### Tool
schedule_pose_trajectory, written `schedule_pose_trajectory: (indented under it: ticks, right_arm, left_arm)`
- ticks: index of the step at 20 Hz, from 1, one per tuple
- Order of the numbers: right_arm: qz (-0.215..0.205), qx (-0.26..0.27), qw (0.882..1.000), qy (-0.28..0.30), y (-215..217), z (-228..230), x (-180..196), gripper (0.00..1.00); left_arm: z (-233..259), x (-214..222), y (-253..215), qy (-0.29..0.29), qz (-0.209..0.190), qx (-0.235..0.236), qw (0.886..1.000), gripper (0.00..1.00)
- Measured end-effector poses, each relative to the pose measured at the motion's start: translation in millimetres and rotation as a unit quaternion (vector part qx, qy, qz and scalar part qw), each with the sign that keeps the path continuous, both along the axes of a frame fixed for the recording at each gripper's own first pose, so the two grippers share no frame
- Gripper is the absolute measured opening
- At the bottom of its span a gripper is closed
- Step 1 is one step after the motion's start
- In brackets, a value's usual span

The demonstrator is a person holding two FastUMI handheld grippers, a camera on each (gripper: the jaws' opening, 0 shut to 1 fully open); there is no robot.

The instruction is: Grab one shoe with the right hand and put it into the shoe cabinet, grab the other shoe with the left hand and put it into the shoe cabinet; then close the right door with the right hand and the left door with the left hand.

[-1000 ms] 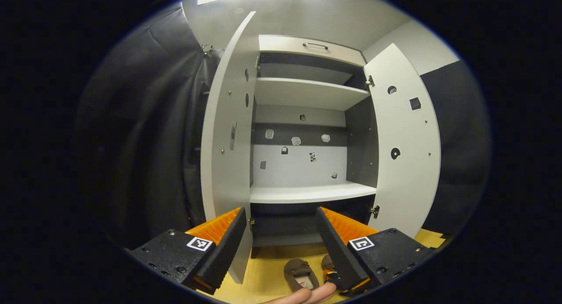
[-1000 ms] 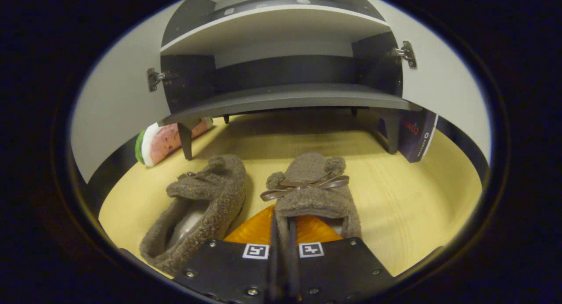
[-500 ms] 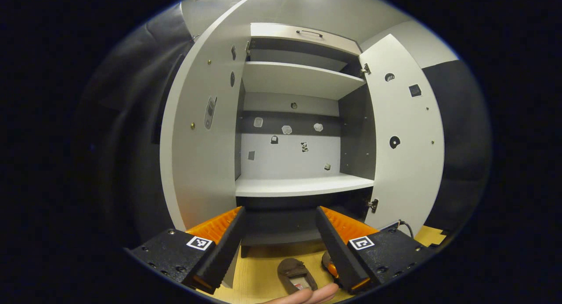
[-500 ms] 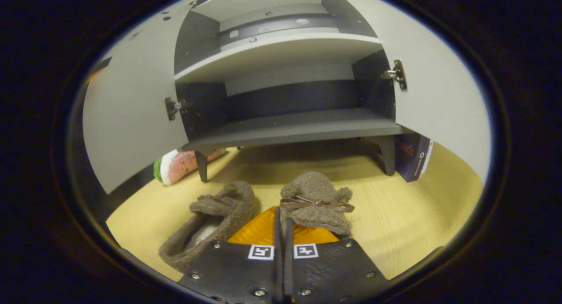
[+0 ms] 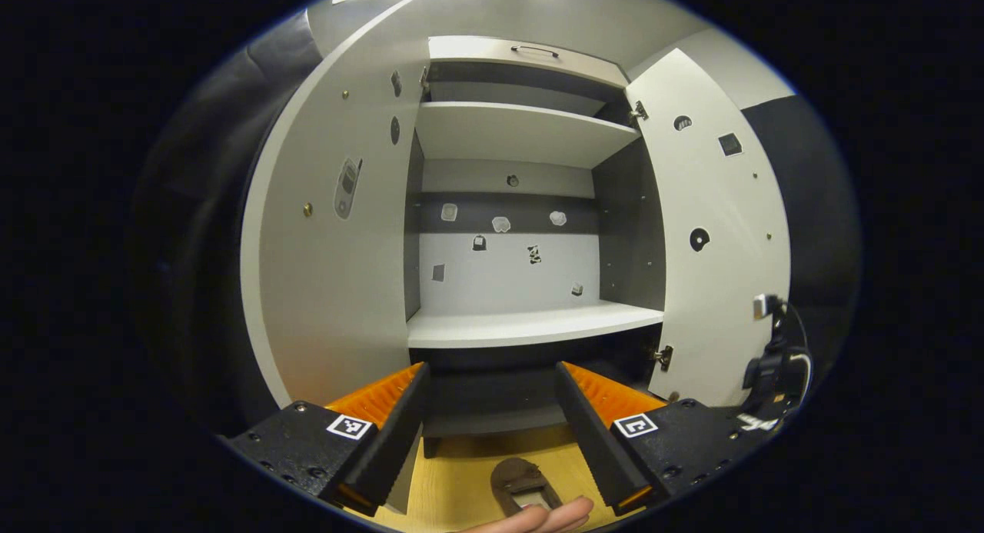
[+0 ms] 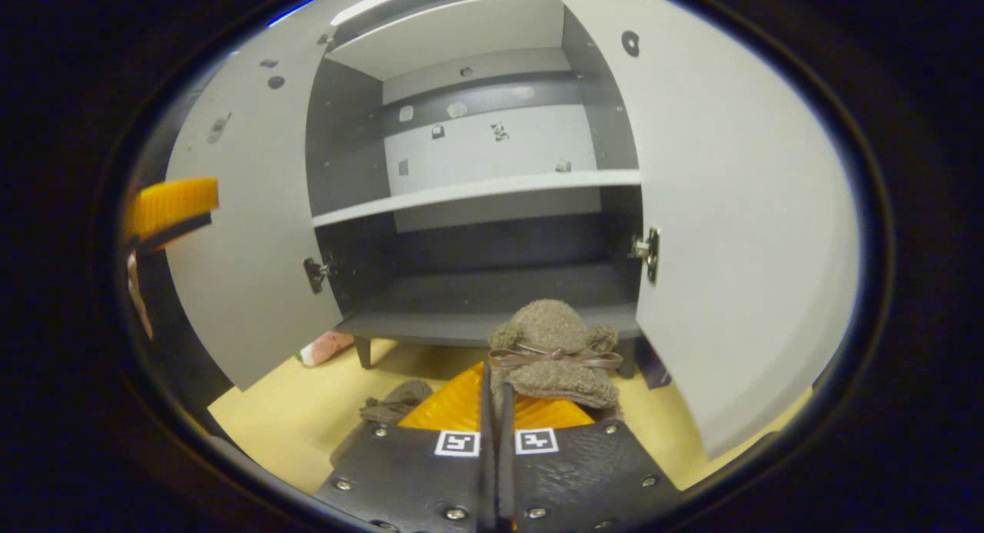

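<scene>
Shoe cabinet [image 6: 492,287] stood with both doors open, shelves bare; right gripper [image 6: 492,394] clamped on a fuzzy bow shoe [image 6: 555,348] — raised before the bottom shelf; left gripper [image 5: 492,410] spread wide, holding nothing — second shoe [image 5: 523,483] on the floor below

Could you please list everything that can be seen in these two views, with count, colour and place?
shoe cabinet: one, white and dark grey, straight ahead on short legs, shelves bare.
cabinet doors: two, white, both swung open.
stickers: several, small and pale, on the cabinet's back panel.
held shoe: one, fuzzy brown with a ribbon bow, lifted in front of the bottom shelf.
second shoe: one, brown, on the yellow floor before the cabinet.
watermelon-slice toy: one, pink, white and green, on the floor behind the left door.
dark box: one, partly hidden behind the right door.
left gripper: open, above the second shoe.
right gripper: shut on the held shoe.
fingertip: bottom edge of the left gripper view.
</scene>
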State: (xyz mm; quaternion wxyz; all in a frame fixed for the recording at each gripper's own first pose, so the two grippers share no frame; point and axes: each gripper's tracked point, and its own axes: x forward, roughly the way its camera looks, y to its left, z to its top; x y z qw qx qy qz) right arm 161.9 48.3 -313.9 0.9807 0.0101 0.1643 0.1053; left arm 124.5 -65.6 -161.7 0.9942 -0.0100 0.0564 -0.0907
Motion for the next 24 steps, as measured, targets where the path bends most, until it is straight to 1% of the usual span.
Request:
schedule_pose_trajectory:
  ticks: [3,7,9,11,13,15,19,21,24]
  right_arm:
    - [0.003,-0.006,1.0,-0.016,-9,59,11,0.03]
    - [0.012,-0.005,0.999,-0.042,-9,136,29,0.03]
    - [0.014,-0.003,0.999,-0.048,-6,169,42,0.03]
    - [0.009,-0.005,0.998,-0.056,-1,193,62,0.03]
    - [0.005,-0.031,0.997,-0.063,4,203,83,0.04]
    - [0.001,-0.054,0.997,-0.056,12,205,104,0.04]
    - [0.005,-0.058,0.998,-0.035,34,209,151,0.04]
    - [-0.005,-0.066,0.997,-0.03,37,214,178,0.04]
    - [-0.023,-0.084,0.995,-0.042,40,223,221,0.06]
  left_arm:
    - [-8,6,-4,0.008,-0.003,-0.003,1.0,0.99]
    - [-20,12,-6,0.015,-0.004,0.011,1.0,0.98]
    - [-25,12,-8,0.018,-0.007,0.005,1.0,0.98]
    - [-28,14,-7,0.019,-0.005,-0.006,1.0,0.98]
    - [-34,14,-9,0.024,-0.013,-0.011,1.0,0.98]
    - [-38,14,-9,0.022,-0.014,-0.013,1.0,0.98]
    - [-41,11,-6,0.012,-0.017,-0.011,1.0,0.98]
    - [-43,9,-9,0.013,-0.023,-0.021,0.999,0.98]
    - [-51,4,-9,0.019,-0.031,-0.03,0.999,0.98]
